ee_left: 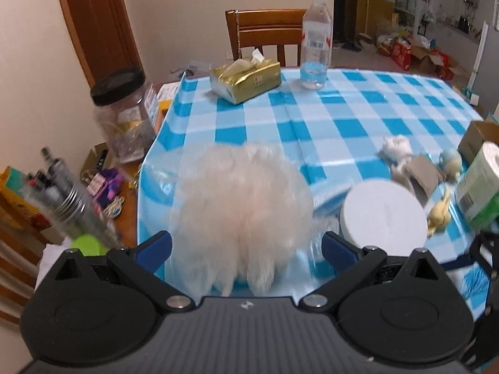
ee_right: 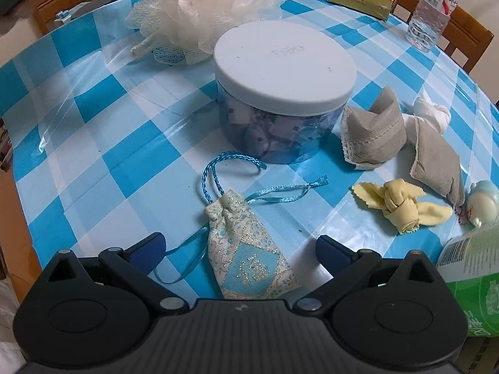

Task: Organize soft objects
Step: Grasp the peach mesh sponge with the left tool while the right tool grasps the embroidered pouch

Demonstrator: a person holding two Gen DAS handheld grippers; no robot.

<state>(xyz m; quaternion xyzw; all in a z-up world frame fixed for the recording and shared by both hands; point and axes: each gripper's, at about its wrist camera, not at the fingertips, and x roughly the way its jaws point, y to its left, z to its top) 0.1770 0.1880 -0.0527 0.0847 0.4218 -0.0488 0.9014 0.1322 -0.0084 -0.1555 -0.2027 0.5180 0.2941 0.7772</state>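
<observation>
Our left claw (ee_left: 246,251) stands with its 2 fingers spread wide, and the fluffy cream mesh puff (ee_left: 243,208) sits between them on the surface (ee_left: 343,118); we cannot tell whether the pads touch it, since the puff is blurred. Our right claw (ee_right: 238,249) is spread wide too, with the embroidered blue pouch (ee_right: 249,258) lying between its fingers near the front edge of the surface, touching neither pad, its blue cord (ee_right: 215,171) looped toward the middle.

Beyond the pouch stands the white-lidded jar (ee_right: 285,68), about mid-surface. Just right of the jar lies a grey lace-trimmed sachet (ee_right: 371,131), then a second grey sachet (ee_right: 433,159) nearer the right edge, with a knotted yellow cloth (ee_right: 402,205) in front of them. A pale blue figurine (ee_right: 482,201) lies at the right edge.

At the far edge we see a gold tissue pack (ee_left: 244,79) and a water bottle (ee_left: 315,43), well apart from the soft things.
</observation>
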